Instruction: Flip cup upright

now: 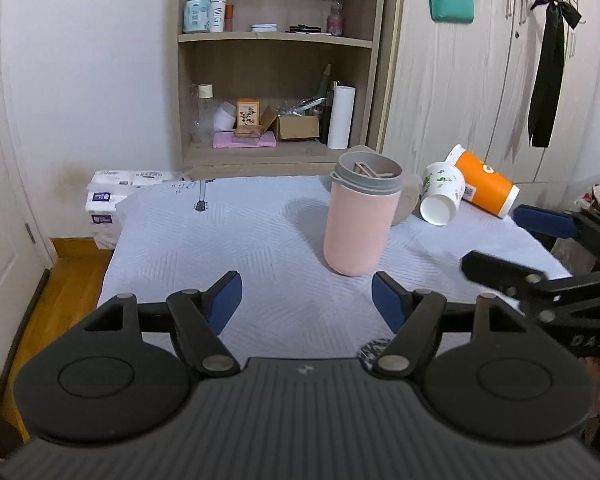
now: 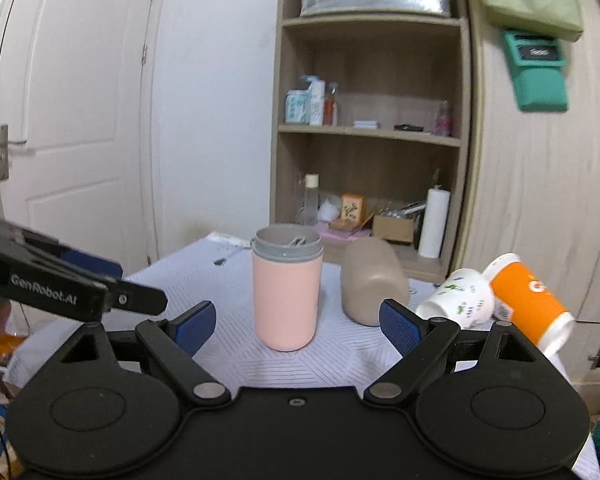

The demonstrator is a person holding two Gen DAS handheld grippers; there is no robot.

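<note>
Right gripper point(image 2: 296, 322) jaws wide; pink cup point(image 2: 287, 289) upright beyond, untouched.

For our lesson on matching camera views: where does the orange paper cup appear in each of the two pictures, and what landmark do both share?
Left wrist view: the orange cup lies on its side at the right, behind the white flowered cup.
Right wrist view: it lies tipped at the far right edge, again beside the white flowered cup.
Shared landmark: the upright pink cup near the middle.
</note>
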